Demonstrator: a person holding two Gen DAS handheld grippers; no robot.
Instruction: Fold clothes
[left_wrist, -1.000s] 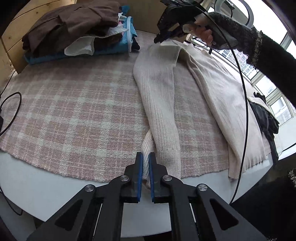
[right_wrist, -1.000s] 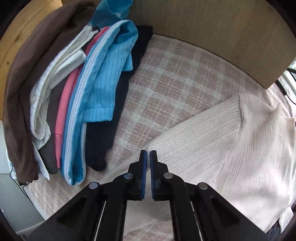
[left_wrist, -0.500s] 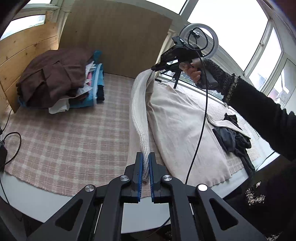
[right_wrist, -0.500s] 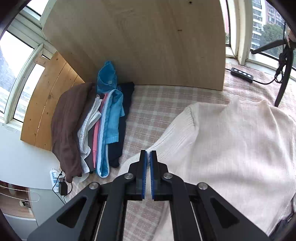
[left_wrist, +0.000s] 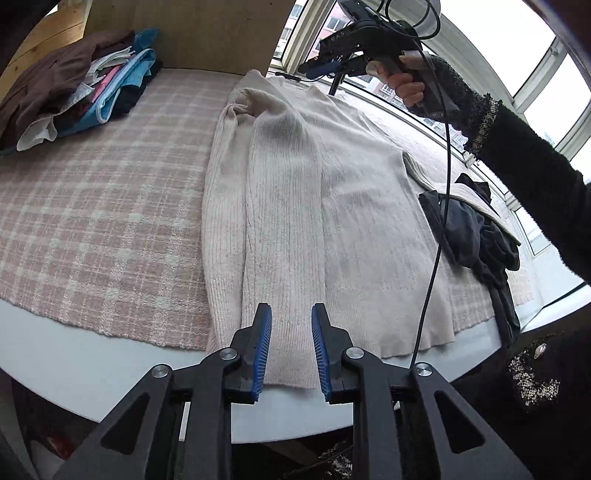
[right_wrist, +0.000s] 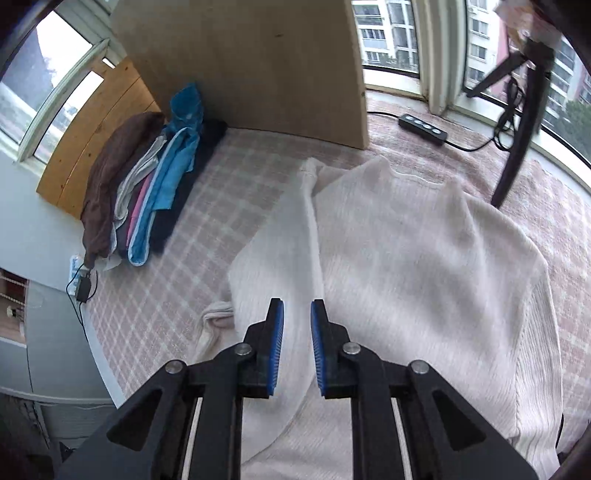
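A cream ribbed sweater (left_wrist: 332, 192) lies flat on the pink plaid cloth (left_wrist: 92, 206), its left sleeve (left_wrist: 280, 206) folded lengthwise over the body. My left gripper (left_wrist: 290, 350) is open and empty, just above the sleeve cuff at the near table edge. My right gripper (right_wrist: 296, 347) is open and empty, held above the sweater (right_wrist: 406, 288) near the shoulder; it also shows in the left wrist view (left_wrist: 321, 68), in a hand high above the collar.
A stack of folded clothes (left_wrist: 74, 92) lies at the far left by a wooden board (right_wrist: 258, 62). A dark garment (left_wrist: 476, 236) lies at the right edge. A power strip (right_wrist: 423, 127) and a stand leg (right_wrist: 517, 136) are by the window. A cable (left_wrist: 436, 229) hangs over the sweater.
Both grippers have opened and let go of the sleeve, which now lies folded over the sweater's body. The right gripper has lifted up and away from the shoulder.
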